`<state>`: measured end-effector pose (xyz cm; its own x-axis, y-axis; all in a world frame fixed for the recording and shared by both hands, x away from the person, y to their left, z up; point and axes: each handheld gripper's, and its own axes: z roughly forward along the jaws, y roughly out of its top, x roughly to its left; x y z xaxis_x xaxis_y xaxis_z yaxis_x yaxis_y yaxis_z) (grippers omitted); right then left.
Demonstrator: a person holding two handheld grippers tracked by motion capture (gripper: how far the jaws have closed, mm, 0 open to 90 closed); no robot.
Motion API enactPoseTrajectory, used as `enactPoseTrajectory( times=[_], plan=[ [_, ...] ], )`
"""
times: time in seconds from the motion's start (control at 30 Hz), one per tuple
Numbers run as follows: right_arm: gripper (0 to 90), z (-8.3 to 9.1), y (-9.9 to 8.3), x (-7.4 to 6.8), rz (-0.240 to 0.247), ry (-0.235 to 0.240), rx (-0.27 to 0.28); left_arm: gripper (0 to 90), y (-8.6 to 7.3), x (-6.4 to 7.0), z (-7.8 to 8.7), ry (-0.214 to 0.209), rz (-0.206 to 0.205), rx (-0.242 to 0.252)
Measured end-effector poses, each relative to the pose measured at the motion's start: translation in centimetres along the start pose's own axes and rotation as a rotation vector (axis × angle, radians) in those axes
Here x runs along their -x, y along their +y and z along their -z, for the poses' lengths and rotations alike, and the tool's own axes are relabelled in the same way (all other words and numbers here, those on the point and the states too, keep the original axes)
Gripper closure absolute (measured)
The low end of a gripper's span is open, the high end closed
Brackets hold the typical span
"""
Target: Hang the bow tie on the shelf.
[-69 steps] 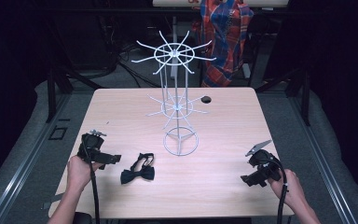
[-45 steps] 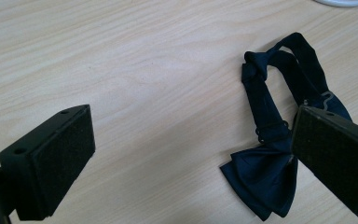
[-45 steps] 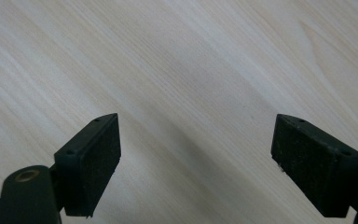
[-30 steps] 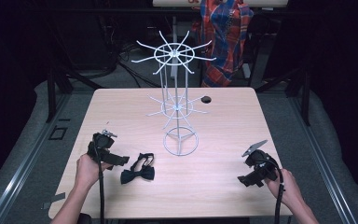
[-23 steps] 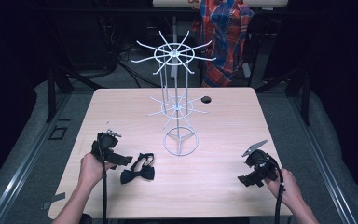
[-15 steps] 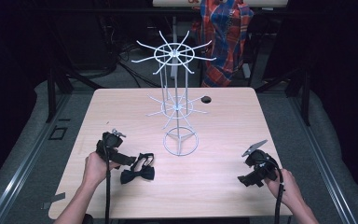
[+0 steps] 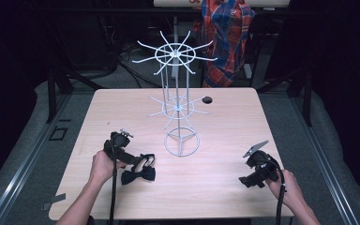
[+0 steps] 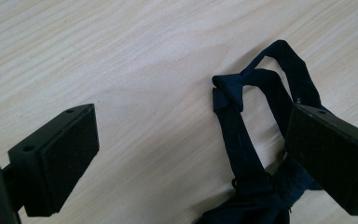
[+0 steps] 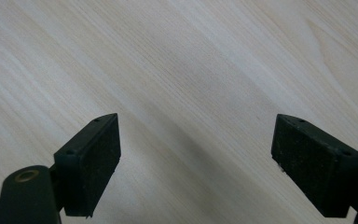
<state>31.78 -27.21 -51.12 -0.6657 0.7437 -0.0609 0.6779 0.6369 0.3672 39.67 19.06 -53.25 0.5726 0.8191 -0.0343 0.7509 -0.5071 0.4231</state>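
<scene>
A black bow tie [image 7: 139, 174] with a looped strap [image 8: 242, 126] lies on the wooden table [image 7: 225, 136], near its front left. My left gripper [image 7: 138, 161] is low over the strap, open, with the loop lying between its wide-apart jaws [image 8: 189, 154]. At the front right, my right gripper [image 7: 249, 180] hovers open over bare wood [image 9: 196, 158], holding nothing.
A white wire hanger stand [image 7: 178, 105] with two tiers of radiating hooks stands at the table's middle, its ring base [image 7: 181, 143] just right of the bow tie. A small dark hole [image 7: 207, 99] sits near the far edge. A plaid garment [image 7: 225, 33] hangs behind the table.
My left gripper has moved right across the table and come down over the bow tie's strap. The right gripper has hardly moved.
</scene>
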Motion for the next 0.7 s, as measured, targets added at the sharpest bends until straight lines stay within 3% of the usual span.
enactPoseTrajectory(
  times=[0.37,0.4,0.47,0.6,0.67,0.7],
  plan=[
    [15.3,-0.1,0.0,0.0,-0.006,0.002,0.001,0.5,0.9,0.3,-1.6,-0.001,-0.022,-0.051],
    [15.3,-0.1,0.0,0.0,-0.005,0.006,-0.005,3.5,1.0,0.5,-1.8,-0.024,-0.034,-0.054],
    [15.2,-0.1,0.0,0.0,-0.003,0.009,-0.007,20.8,1.1,0.6,-1.8,-0.048,-0.062,-0.063],
    [15.3,-0.2,0.0,0.0,-0.005,0.004,-0.011,32.0,1.3,0.8,-1.9,-0.044,-0.063,-0.057],
    [15.3,-0.2,0.0,0.1,-0.003,0.006,-0.014,32.7,1.3,0.8,-1.9,-0.042,-0.065,-0.058],
    [15.3,-0.2,0.0,0.0,-0.009,0.01,-0.007,39.8,1.3,0.9,-1.9,-0.049,-0.074,-0.052]
  ],
)
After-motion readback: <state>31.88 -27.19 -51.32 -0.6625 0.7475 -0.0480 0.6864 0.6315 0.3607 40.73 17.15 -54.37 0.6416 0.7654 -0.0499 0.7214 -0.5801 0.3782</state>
